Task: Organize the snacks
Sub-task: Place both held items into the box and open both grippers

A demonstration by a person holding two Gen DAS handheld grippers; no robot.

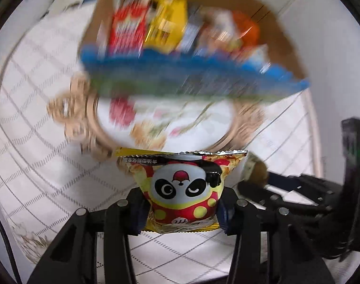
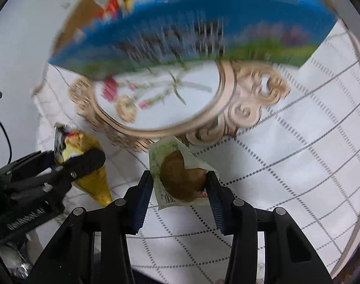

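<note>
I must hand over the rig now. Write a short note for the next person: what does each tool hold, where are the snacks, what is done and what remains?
Left tool: shut on the panda snack packet, held above the tablecloth.
Right tool: shut on the wrapped brown cake, also in the air.
Ahead: the cardboard box, its printed blue side facing the tools, already holds several packets. The view there is blurred, so their exact number cannot be told. An ornate floral tray lies between the tools and the box.
Done: both snacks are picked up.
Left: both probably go into the box; then release them.
</note>
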